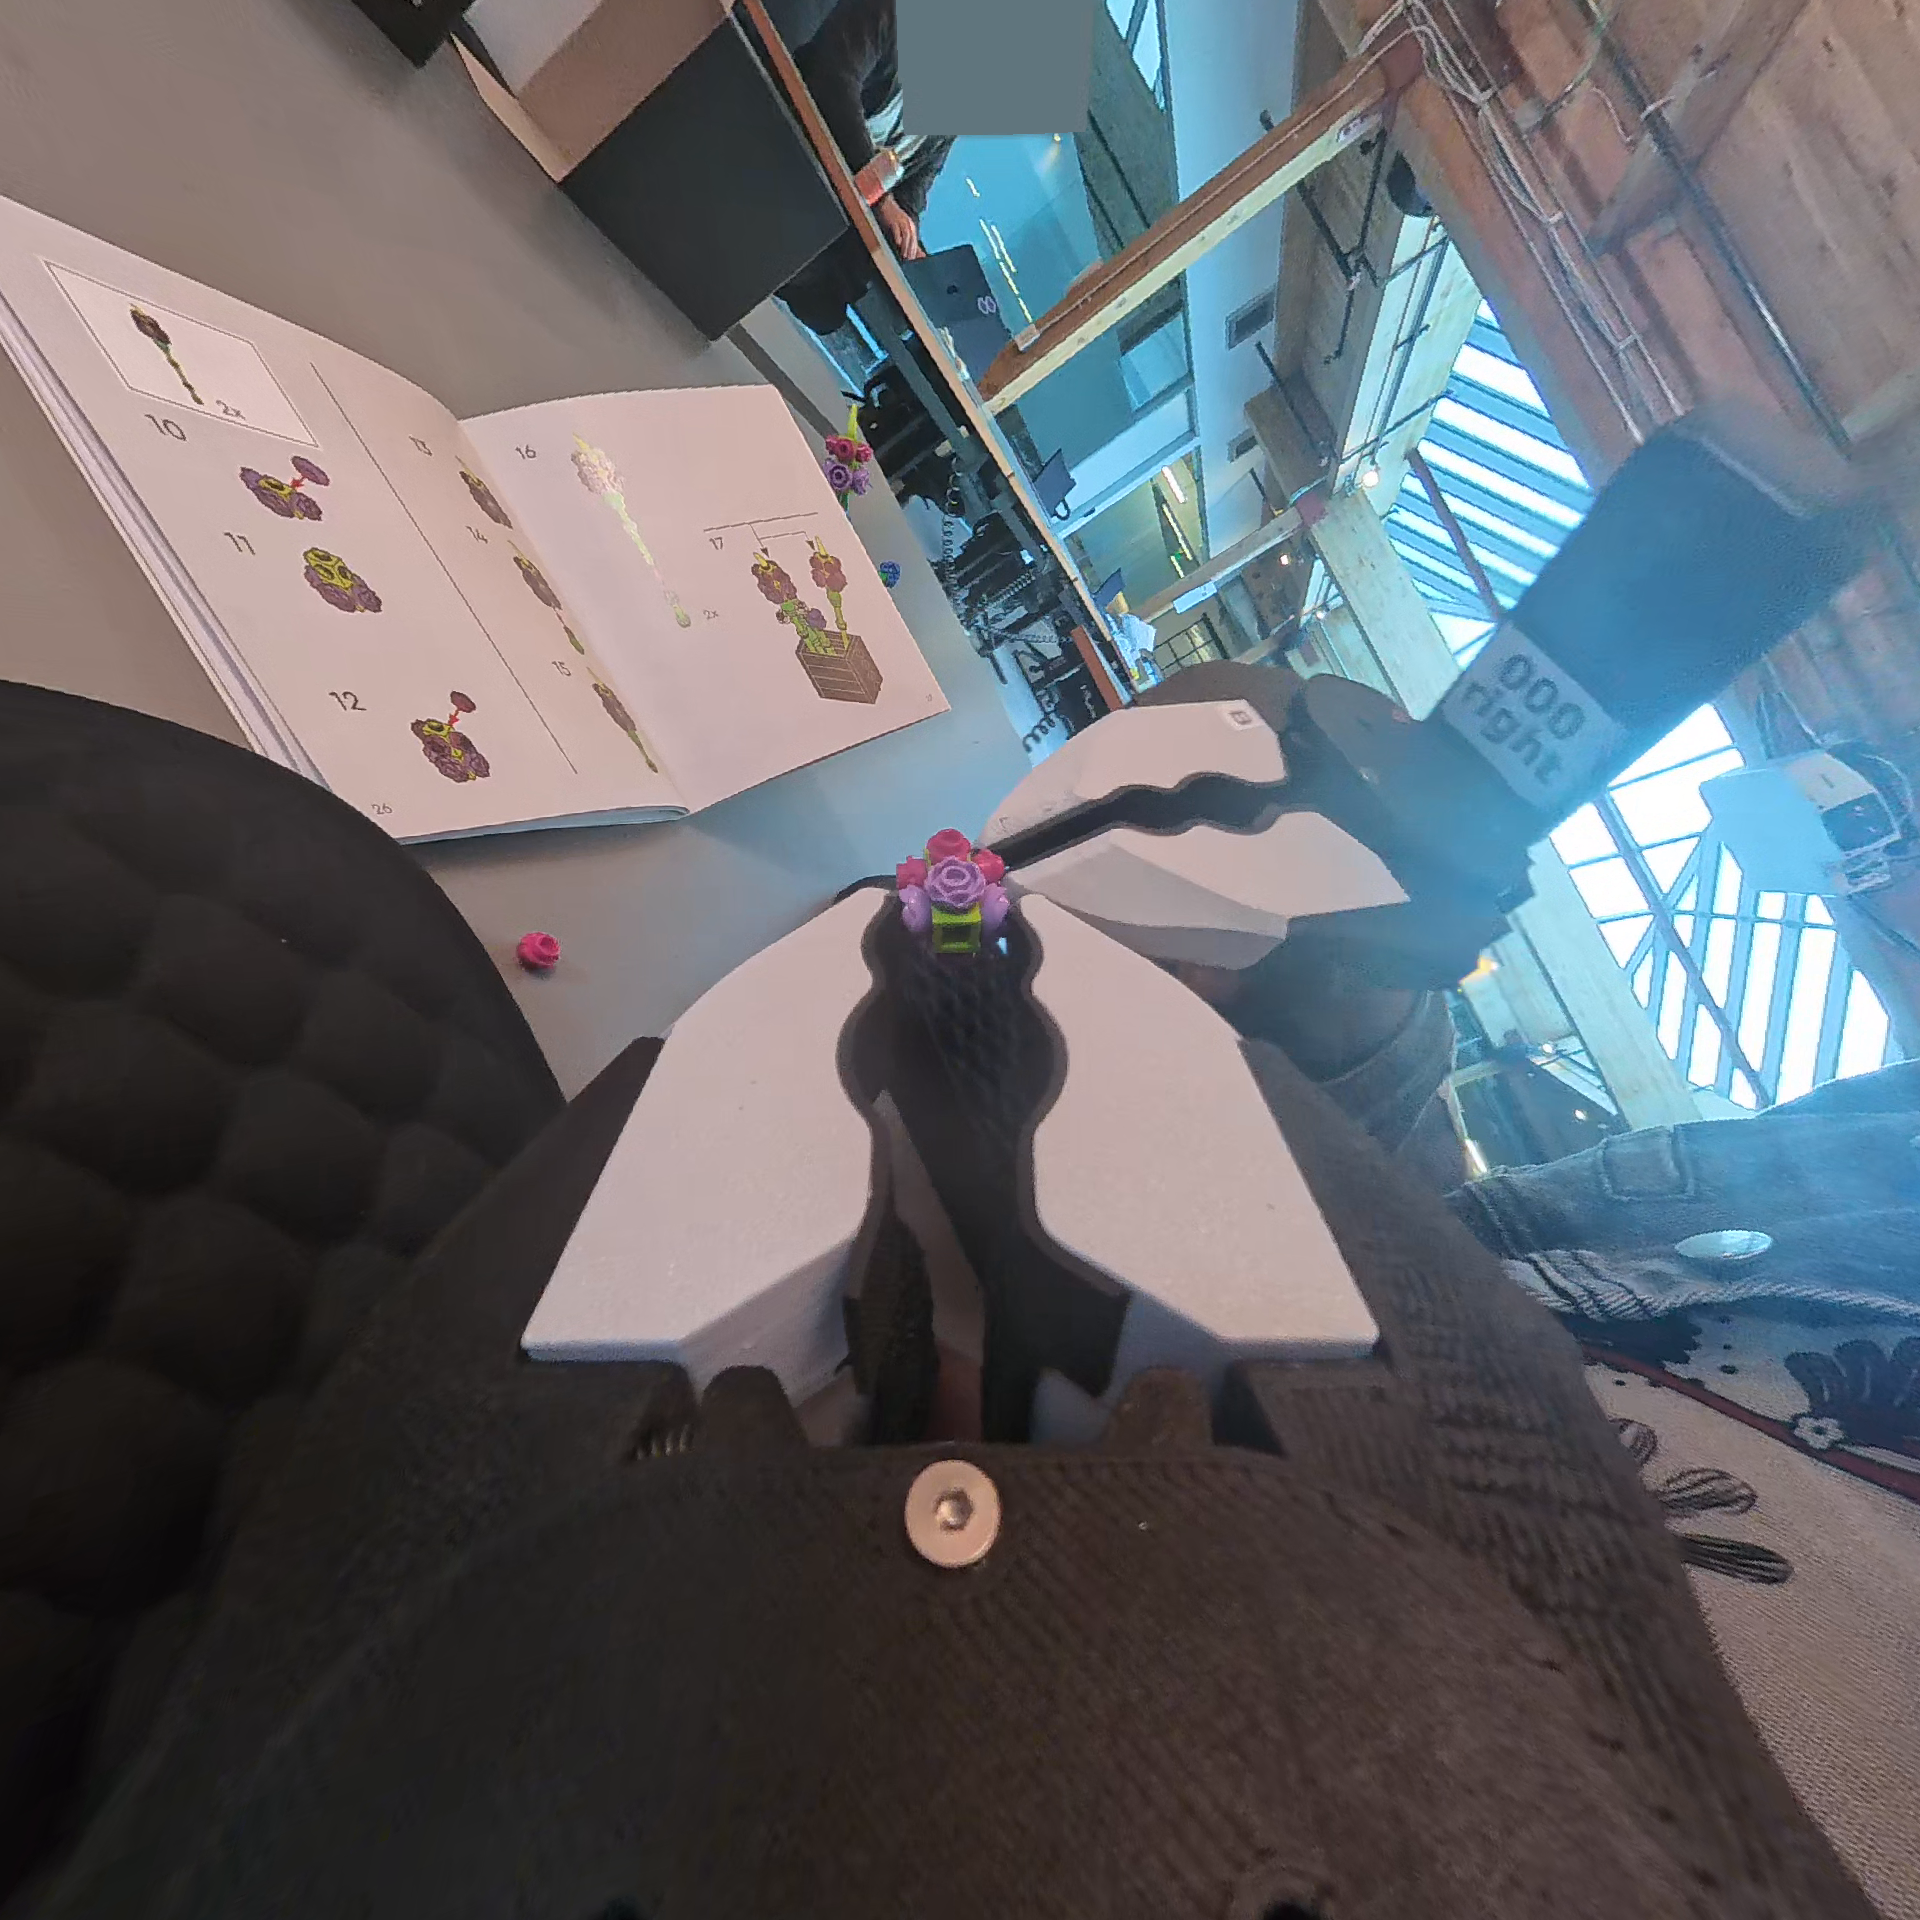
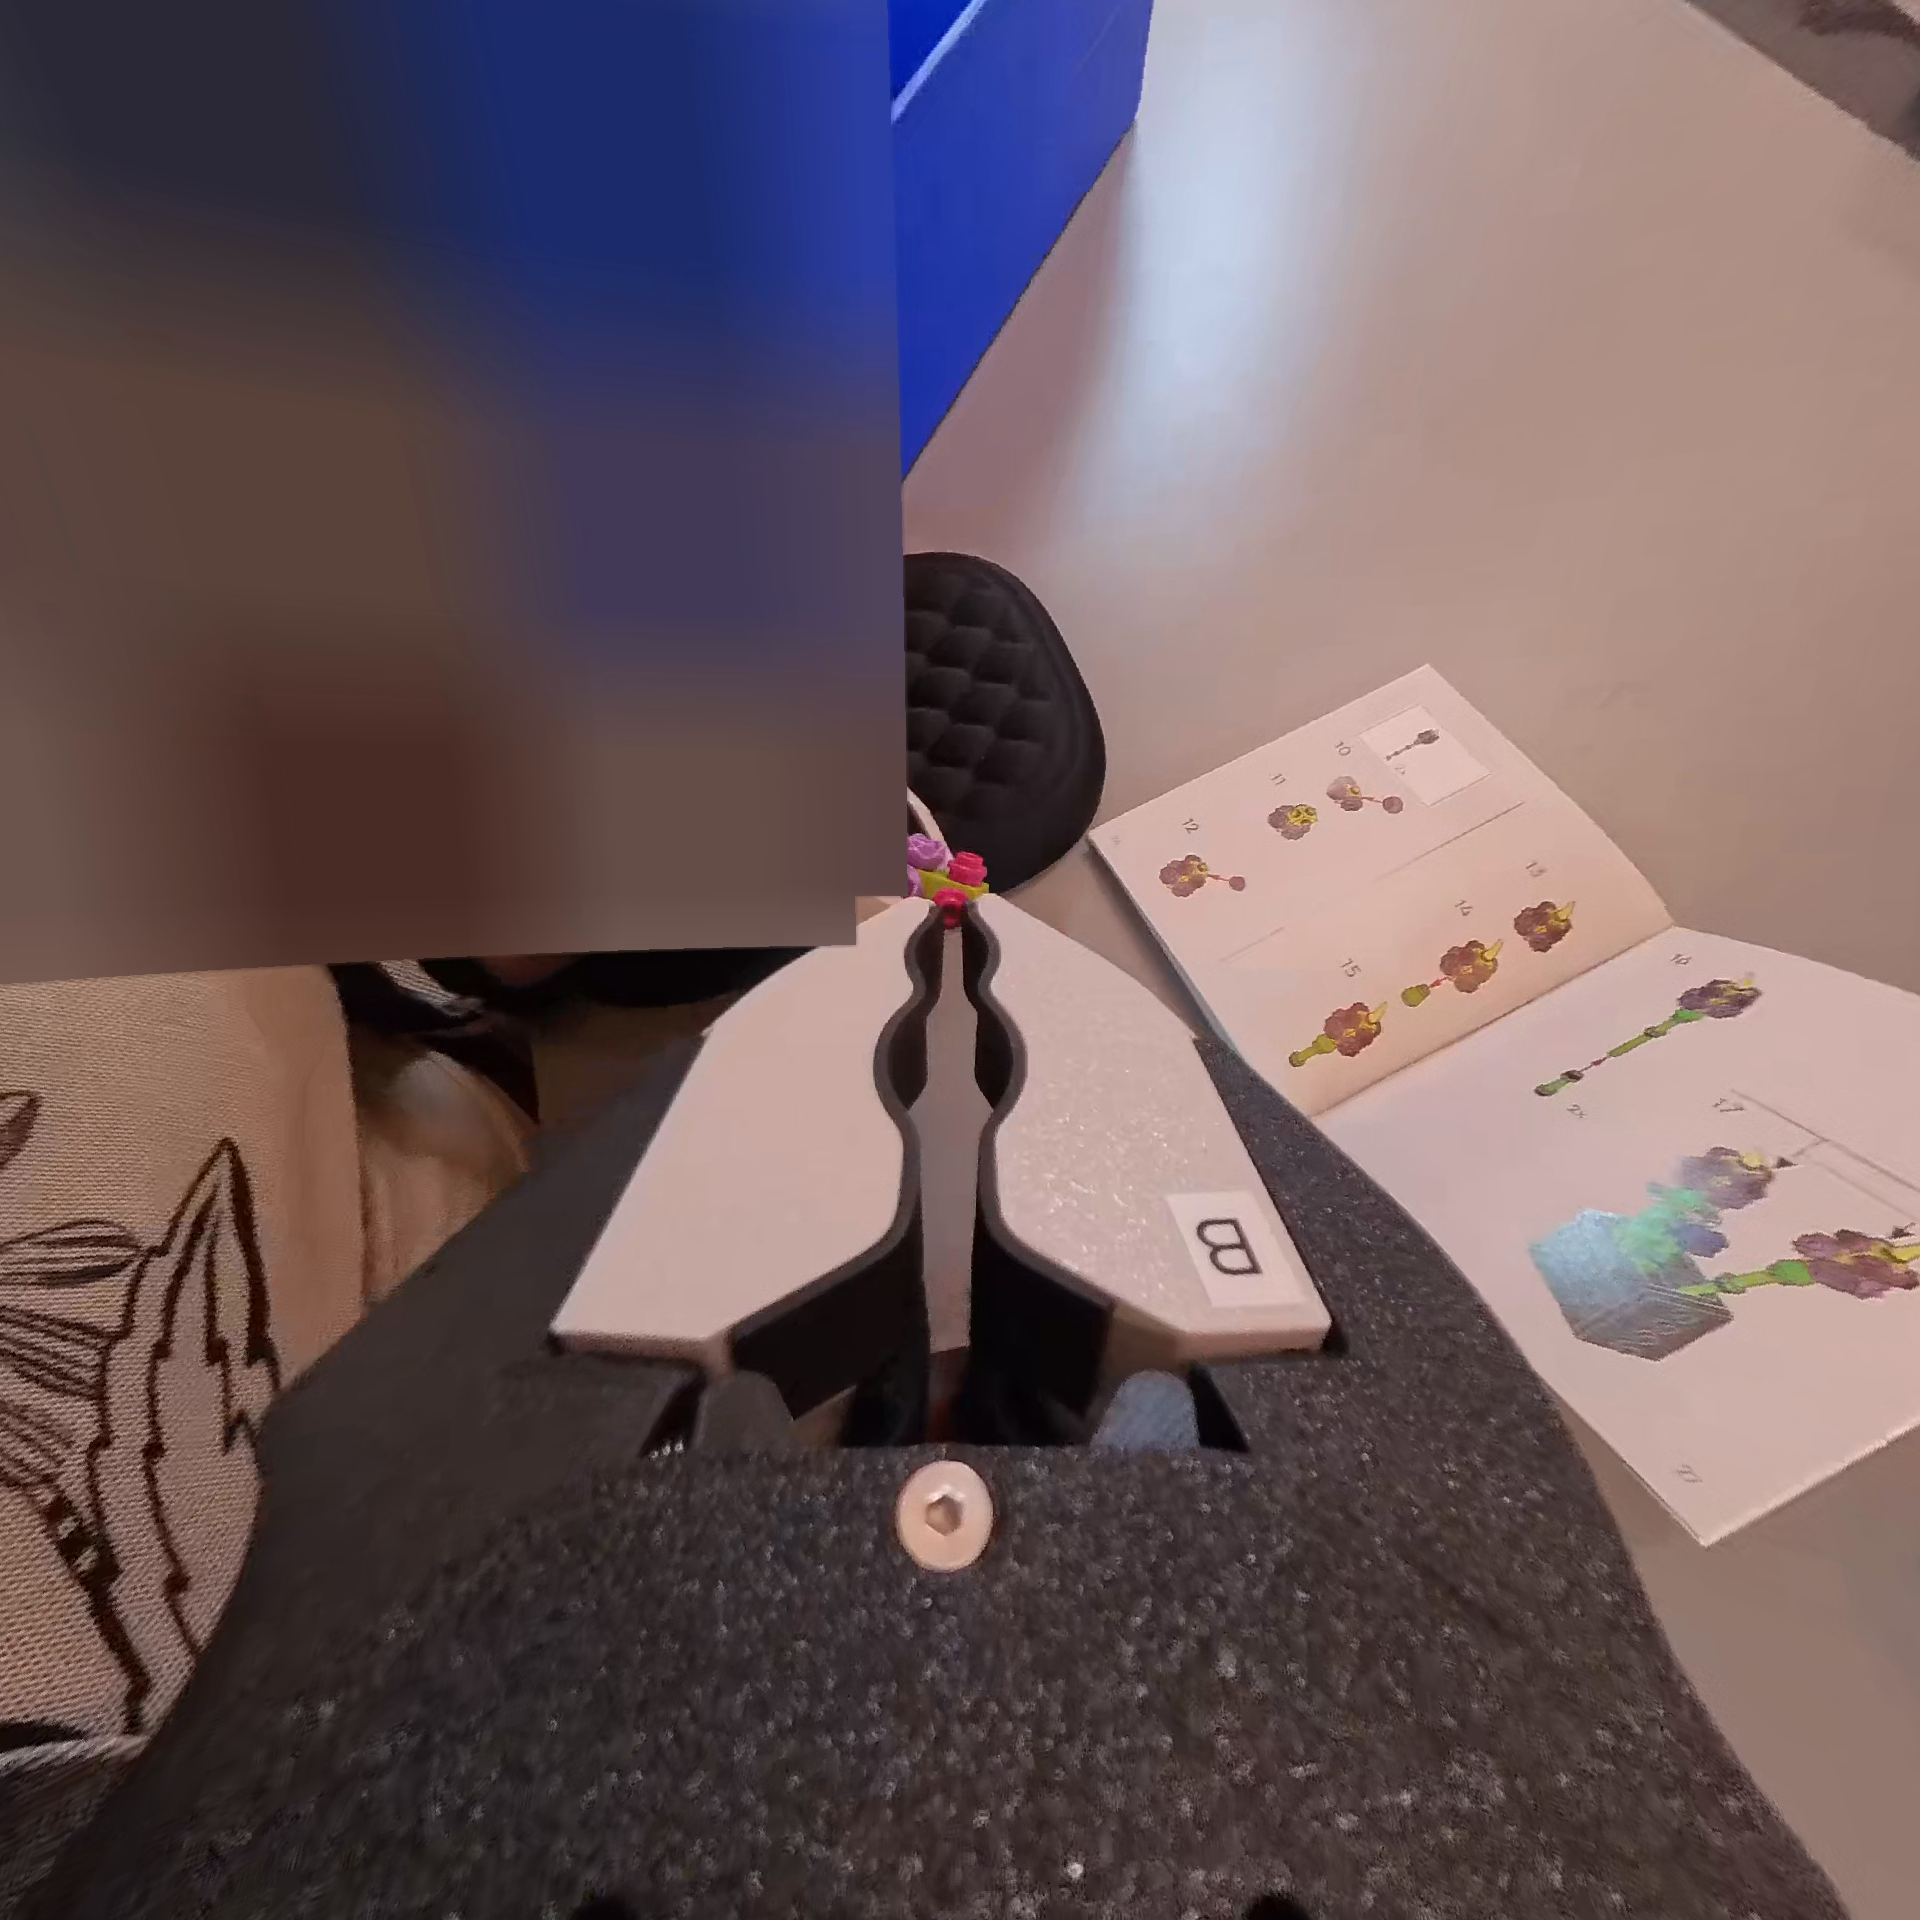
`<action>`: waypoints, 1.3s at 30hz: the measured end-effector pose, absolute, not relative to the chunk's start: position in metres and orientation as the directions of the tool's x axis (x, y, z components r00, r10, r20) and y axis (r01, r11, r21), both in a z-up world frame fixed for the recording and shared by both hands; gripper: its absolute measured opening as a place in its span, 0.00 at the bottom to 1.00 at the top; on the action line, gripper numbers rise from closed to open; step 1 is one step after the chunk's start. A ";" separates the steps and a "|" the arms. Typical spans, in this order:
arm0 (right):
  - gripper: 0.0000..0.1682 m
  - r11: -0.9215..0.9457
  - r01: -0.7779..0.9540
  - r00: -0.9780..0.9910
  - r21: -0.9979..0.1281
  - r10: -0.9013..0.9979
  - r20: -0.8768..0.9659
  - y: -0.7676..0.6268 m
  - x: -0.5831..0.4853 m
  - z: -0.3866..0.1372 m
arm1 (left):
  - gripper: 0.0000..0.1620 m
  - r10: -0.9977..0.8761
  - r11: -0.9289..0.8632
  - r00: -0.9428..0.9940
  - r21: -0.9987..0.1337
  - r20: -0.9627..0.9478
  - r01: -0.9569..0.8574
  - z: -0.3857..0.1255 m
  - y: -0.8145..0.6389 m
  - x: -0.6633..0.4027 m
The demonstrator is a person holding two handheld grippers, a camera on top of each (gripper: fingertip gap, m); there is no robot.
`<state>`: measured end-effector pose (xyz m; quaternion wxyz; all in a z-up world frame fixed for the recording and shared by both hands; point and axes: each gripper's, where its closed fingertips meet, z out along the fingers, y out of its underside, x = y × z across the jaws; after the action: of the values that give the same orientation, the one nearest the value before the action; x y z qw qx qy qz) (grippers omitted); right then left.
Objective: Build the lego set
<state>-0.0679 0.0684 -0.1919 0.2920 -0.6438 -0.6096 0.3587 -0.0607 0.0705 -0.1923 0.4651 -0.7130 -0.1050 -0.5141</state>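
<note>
Your left tongs point(image 1: 951, 914) clamp flower cluster point(image 1: 954, 891); right tongs point(image 2: 951, 914) pinch pink flower point(image 2: 952, 912) against it. Tiny, light, brittle: grip green core.

Your two tips meet at the flower cluster point(image 1: 951, 894), leaving no gap there. The open booklet point(image 1: 540, 582) blocks the table point(image 1: 312, 208) at ten o'clock, the black padded cushion point(image 1: 208, 1091) at eight. A loose pink piece point(image 1: 539, 950) lies on bare table between them.
</note>
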 end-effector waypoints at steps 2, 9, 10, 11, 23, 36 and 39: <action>0.02 -0.062 0.580 0.016 -0.812 0.998 -0.065 0.069 -0.068 -0.192 | 0.11 -0.329 -0.537 0.476 -0.576 0.816 0.616 -0.193 0.071 -0.060; 0.02 -0.042 0.584 0.047 -0.811 0.999 -0.018 0.069 -0.065 -0.194 | 0.11 -0.346 -0.492 0.633 -0.708 0.693 0.507 -0.196 0.071 -0.056; 0.02 -0.043 0.582 0.050 -0.812 0.999 -0.017 0.069 -0.065 -0.194 | 0.10 -0.353 -0.478 0.666 -0.738 0.657 0.476 -0.196 0.071 -0.056; 0.02 -0.045 0.580 0.055 -0.813 0.998 -0.016 0.069 -0.065 -0.194 | 0.10 -0.356 -0.464 0.703 -0.769 0.616 0.440 -0.196 0.071 -0.056; 0.02 -0.118 0.531 0.126 -0.839 0.990 -0.060 0.070 -0.066 -0.195 | 0.11 -0.349 -0.414 0.828 -0.865 0.438 0.284 -0.197 0.073 -0.058; 0.06 -0.159 0.546 0.102 -0.823 0.987 -0.123 0.071 -0.068 -0.190 | 0.11 -0.332 -0.495 0.592 -0.670 0.734 0.553 -0.193 0.071 -0.063; 0.11 -0.226 0.498 0.060 -0.837 0.972 -0.226 0.071 -0.064 -0.181 | 0.11 -0.366 -0.486 0.527 -0.640 0.767 0.595 -0.186 0.069 -0.066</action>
<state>-0.0643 0.0706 -0.1809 0.2900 -0.6676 -0.5506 0.4087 -0.0662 0.0688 -0.1862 0.5006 -0.7161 -0.0800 -0.4798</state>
